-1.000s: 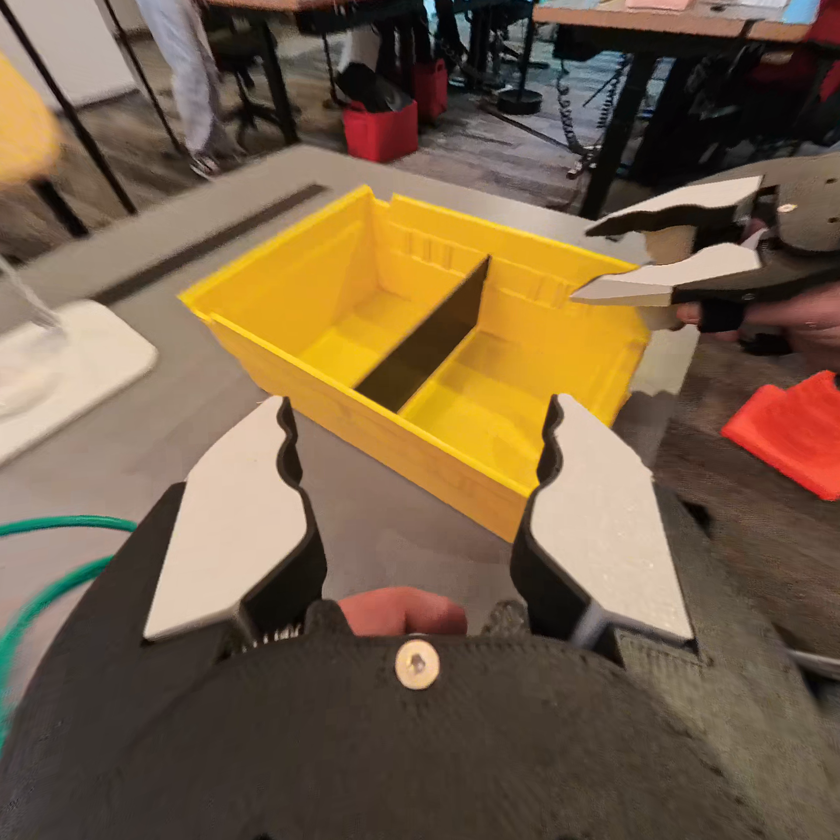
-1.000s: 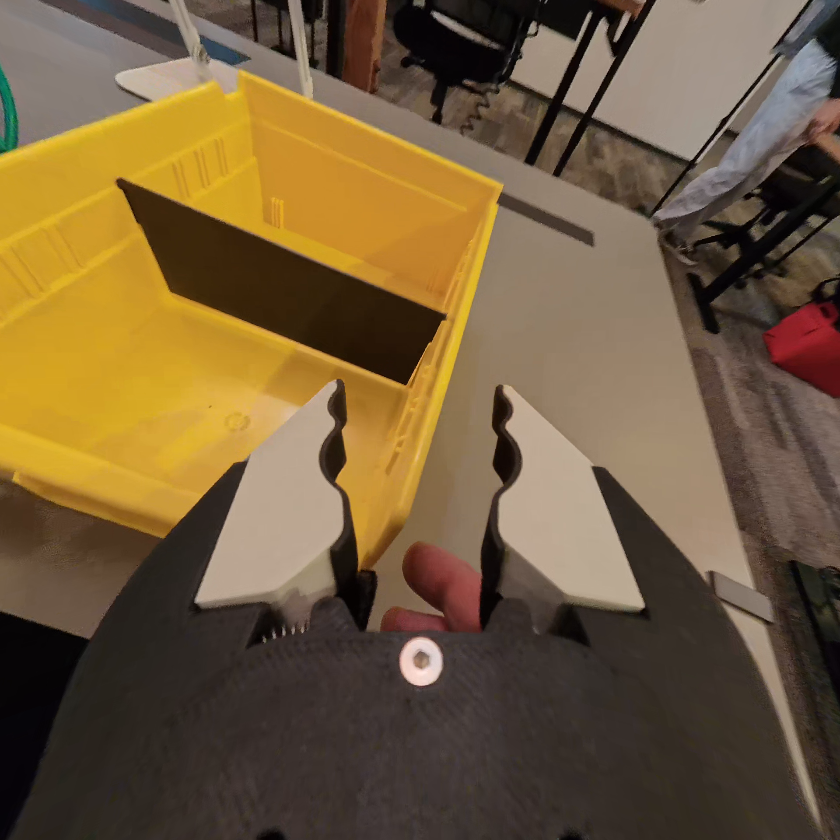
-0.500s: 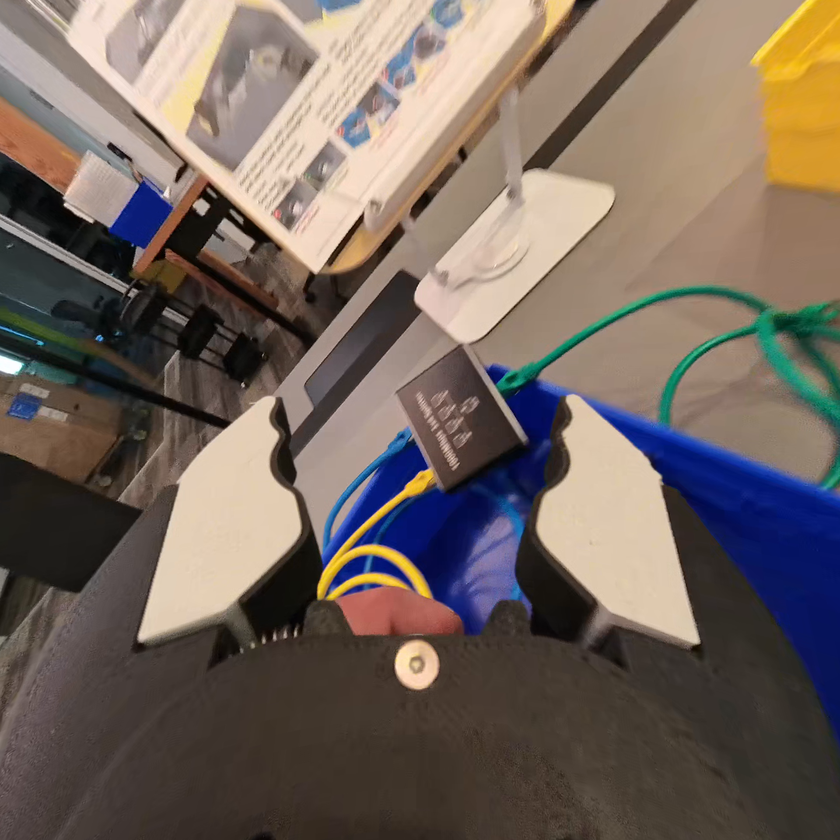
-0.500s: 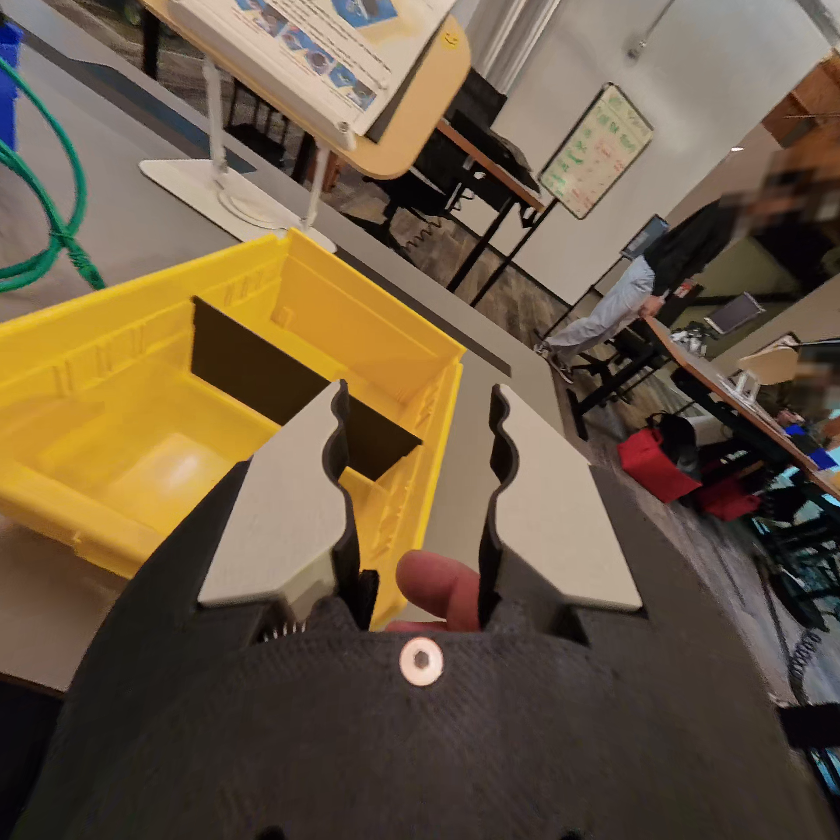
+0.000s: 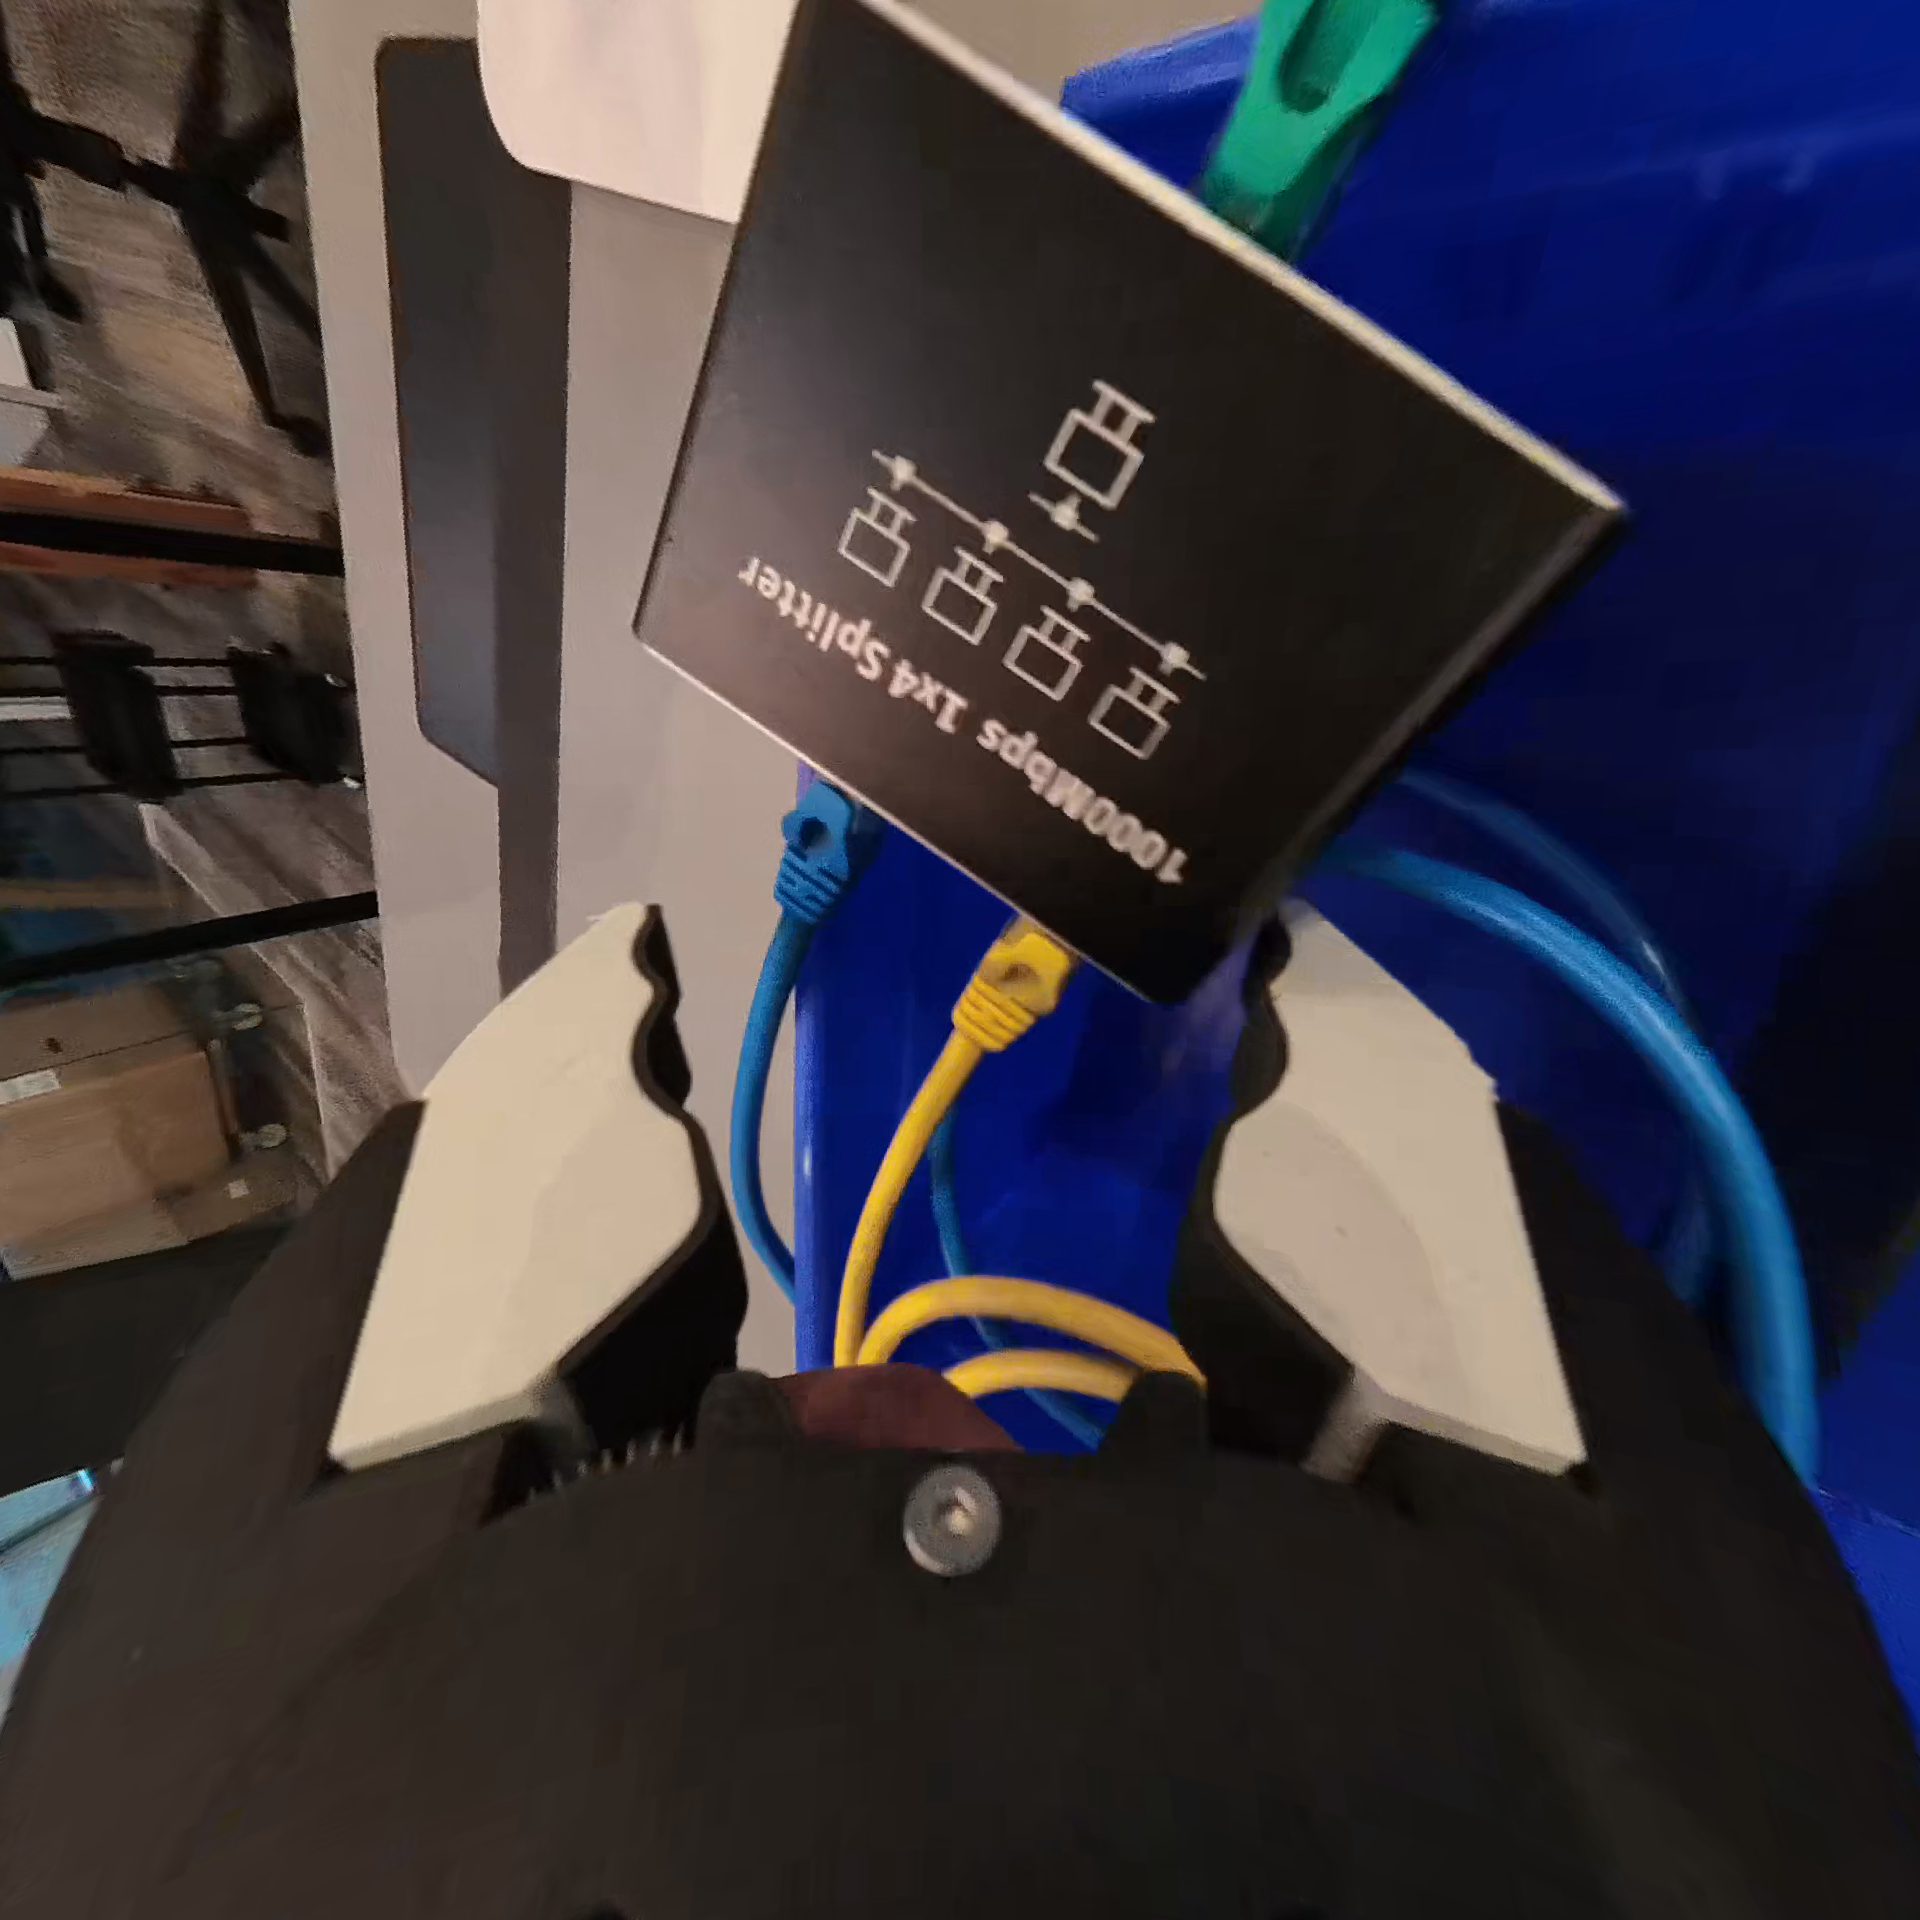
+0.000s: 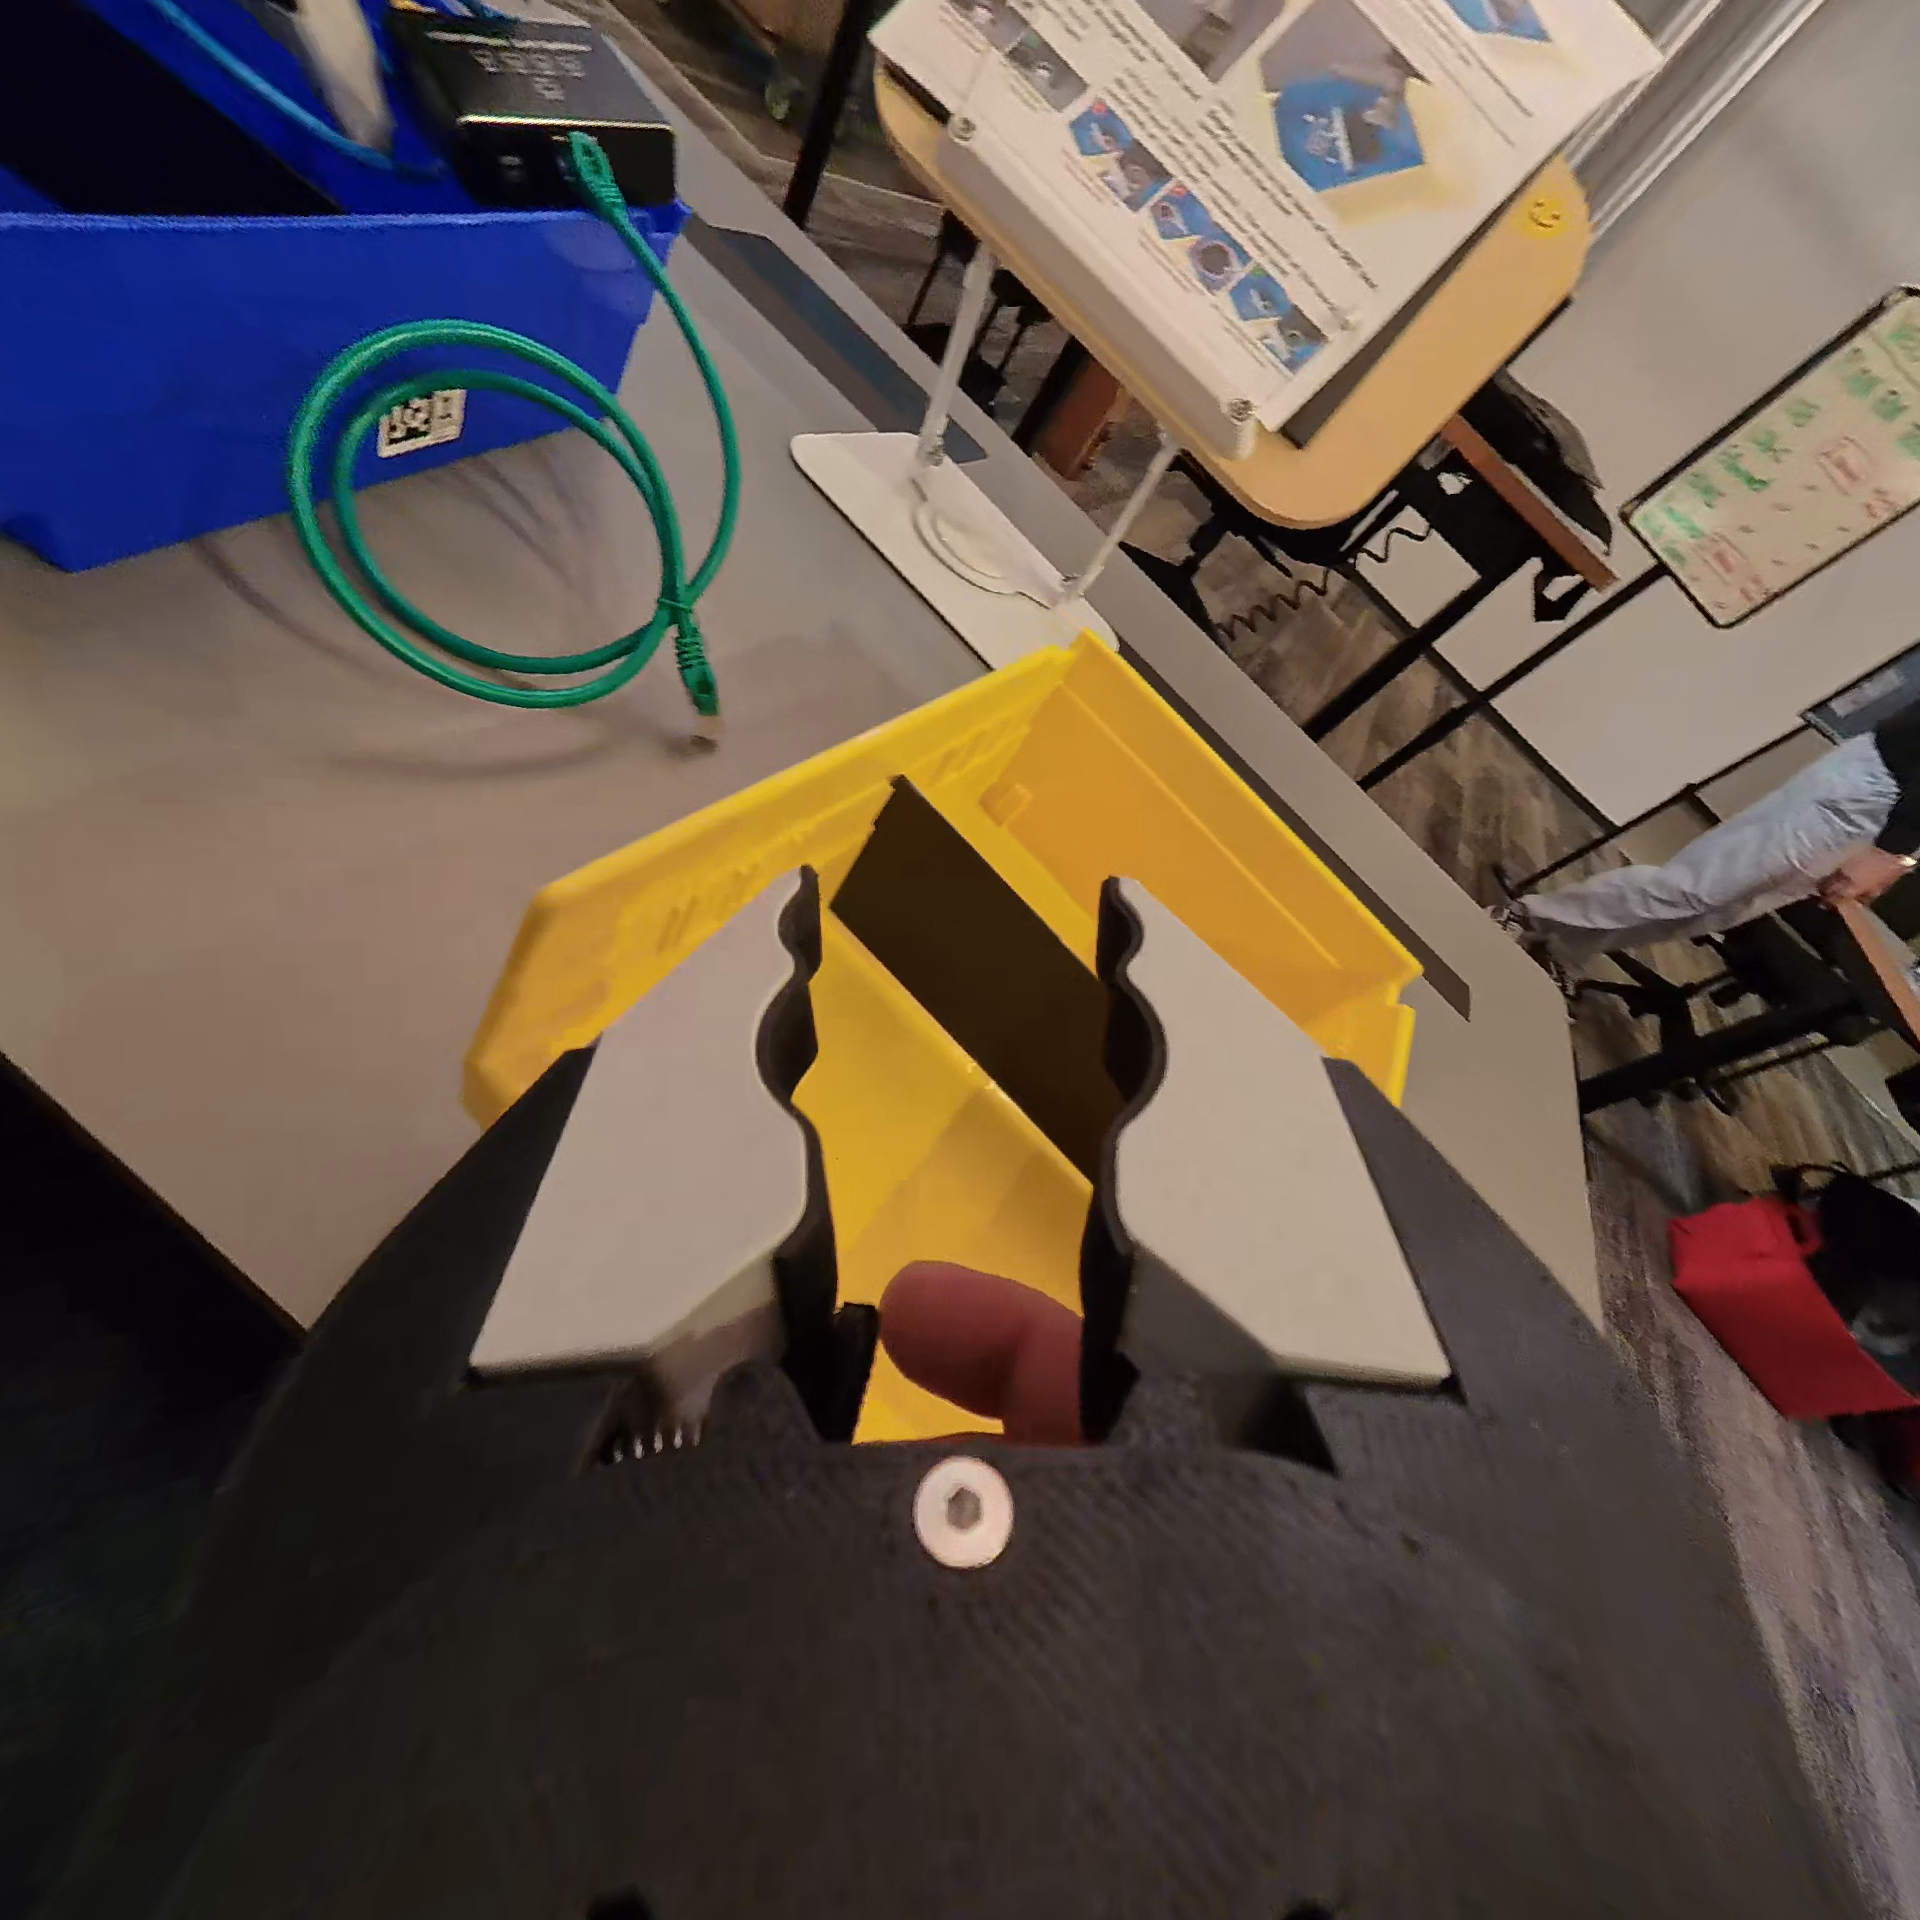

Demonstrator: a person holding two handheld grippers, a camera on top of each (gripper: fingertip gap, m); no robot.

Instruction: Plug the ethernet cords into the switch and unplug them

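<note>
We found the switch (image 6: 540, 88) perched on the bin (image 6: 208, 301) rim | a cord (image 6: 520, 520) coiled on the table (image 6: 208, 831) before it | the divided tray (image 6: 1195, 831) stood nearer us.

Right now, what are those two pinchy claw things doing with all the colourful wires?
A person holds both. The left gripper is open, close to the black switch that sits at the blue bin, with blue, yellow and green cords plugged in. The right gripper is open and empty, over the yellow bin. The green cord's other end lies loose on the table.
</note>
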